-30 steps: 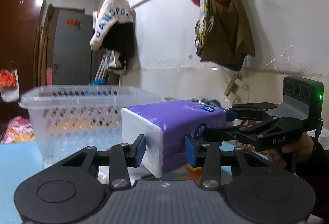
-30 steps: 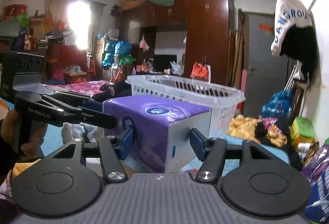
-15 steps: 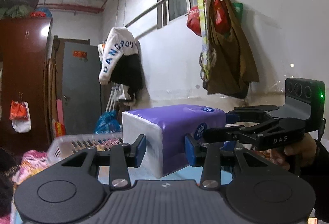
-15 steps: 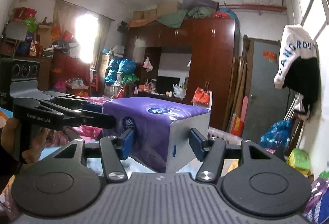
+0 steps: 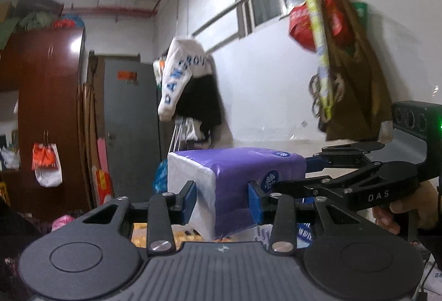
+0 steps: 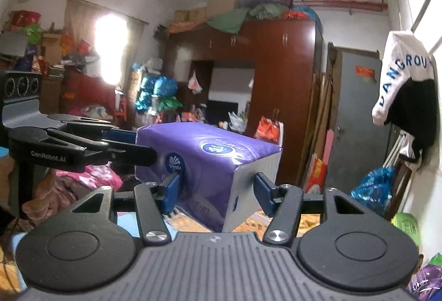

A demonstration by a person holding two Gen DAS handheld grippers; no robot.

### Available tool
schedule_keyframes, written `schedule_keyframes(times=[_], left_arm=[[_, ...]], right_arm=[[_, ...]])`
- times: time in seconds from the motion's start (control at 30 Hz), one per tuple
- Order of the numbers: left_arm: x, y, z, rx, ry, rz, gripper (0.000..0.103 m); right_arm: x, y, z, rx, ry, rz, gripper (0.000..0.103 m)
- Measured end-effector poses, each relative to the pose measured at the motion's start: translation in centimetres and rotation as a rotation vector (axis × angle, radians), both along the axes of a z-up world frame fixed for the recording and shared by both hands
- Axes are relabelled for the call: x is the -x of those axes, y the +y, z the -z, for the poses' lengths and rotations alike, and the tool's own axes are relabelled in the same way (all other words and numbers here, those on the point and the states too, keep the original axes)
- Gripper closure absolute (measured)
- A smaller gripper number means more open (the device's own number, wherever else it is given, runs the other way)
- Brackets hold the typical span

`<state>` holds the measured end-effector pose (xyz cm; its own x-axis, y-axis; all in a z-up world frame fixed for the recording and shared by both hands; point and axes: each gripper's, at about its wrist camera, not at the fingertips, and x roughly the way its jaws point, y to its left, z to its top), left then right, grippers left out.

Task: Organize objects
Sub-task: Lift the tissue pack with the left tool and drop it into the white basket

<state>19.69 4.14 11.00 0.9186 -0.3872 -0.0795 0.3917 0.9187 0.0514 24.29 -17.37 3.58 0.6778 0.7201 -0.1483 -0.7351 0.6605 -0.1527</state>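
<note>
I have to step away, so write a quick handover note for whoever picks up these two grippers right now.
Left gripper: shut on the purple tissue pack, fingers on its white end and purple side.
Right gripper: gripping the same pack from the other side, one finger on its grey-white end.
The pack hangs in the air between both grippers, clear of any surface; in the right wrist view, something yellow shows beneath it.
Done: pack picked up.
Left: set it where it belongs, probably a container, then release both grips.
</note>
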Motion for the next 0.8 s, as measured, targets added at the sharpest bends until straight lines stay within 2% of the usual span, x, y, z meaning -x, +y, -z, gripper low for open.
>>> schedule_keyframes(times=[0.27,0.53,0.6,0.63,0.67,0.7,0.73,0.8], left_arm=[[-5.3,0.8,3.6,-0.018,0.152,-0.046,0.059],[-8.2,0.5,6.1,-0.073,0.264,-0.080,0.059],[-8.6,0.6,6.5,-0.078,0.275,-0.088,0.058],[-8.6,0.7,6.7,-0.072,0.267,-0.105,0.052],[-8.5,0.8,6.7,-0.066,0.267,-0.128,0.044],[-8.5,0.9,6.7,-0.060,0.271,-0.146,0.026],[-8.4,1.0,6.6,-0.058,0.270,-0.157,0.017],[-7.3,1.0,6.1,-0.072,0.236,-0.166,0.017]], right_arm=[[-3.5,2.1,4.5,0.077,0.113,0.033,0.043],[-4.8,2.4,6.2,0.153,0.194,0.065,0.043],[-5.1,2.4,6.1,0.168,0.210,0.072,0.037],[-5.1,2.4,6.1,0.176,0.218,0.071,0.019],[-4.7,2.2,5.9,0.179,0.208,0.085,0.007],[-4.3,2.1,5.7,0.184,0.186,0.106,0.004],[-3.7,1.9,5.4,0.190,0.157,0.132,0.000],[-1.9,1.2,4.5,0.198,0.092,0.168,0.000]])
